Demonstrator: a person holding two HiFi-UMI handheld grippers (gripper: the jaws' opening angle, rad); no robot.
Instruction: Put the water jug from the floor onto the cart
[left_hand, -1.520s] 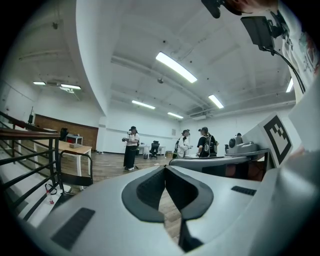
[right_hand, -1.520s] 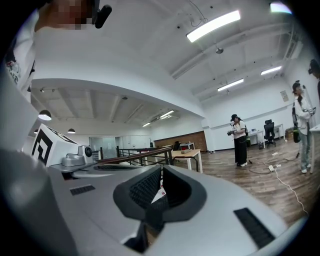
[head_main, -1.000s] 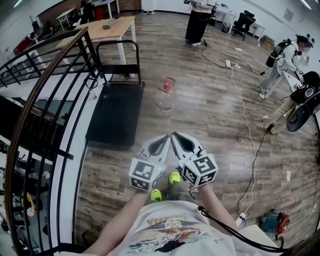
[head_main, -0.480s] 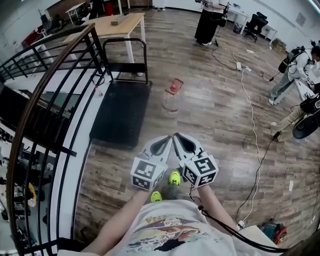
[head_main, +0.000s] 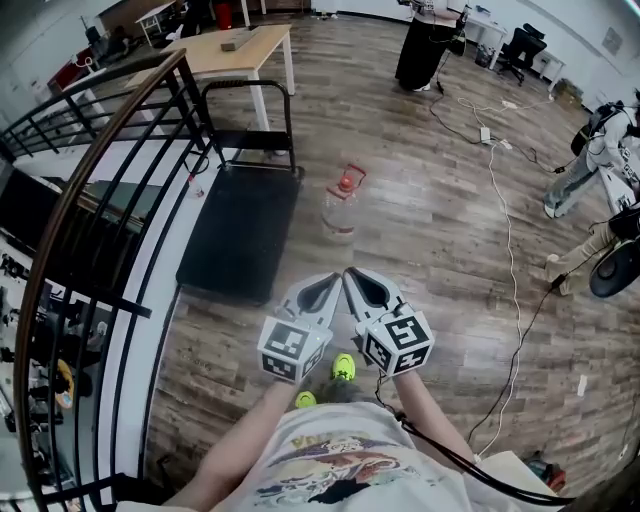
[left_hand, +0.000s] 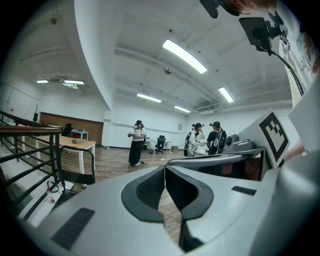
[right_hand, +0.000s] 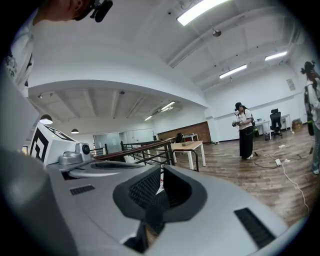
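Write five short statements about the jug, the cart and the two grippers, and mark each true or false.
The water jug stands on the floor. True.
The cart carries the jug. False: the jug stands beside it, on the floor.
The left gripper grips the jug. False: its jaws are shut on nothing, short of the jug.
The right gripper is shut and empty. True.
The jug's cap is red. True.

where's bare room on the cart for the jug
The black flat cart deck is bare, between its black tubular handle at the far end and the dark metal railing at left. The clear red-capped water jug stands on floor to its right; white cables crowd farther right.
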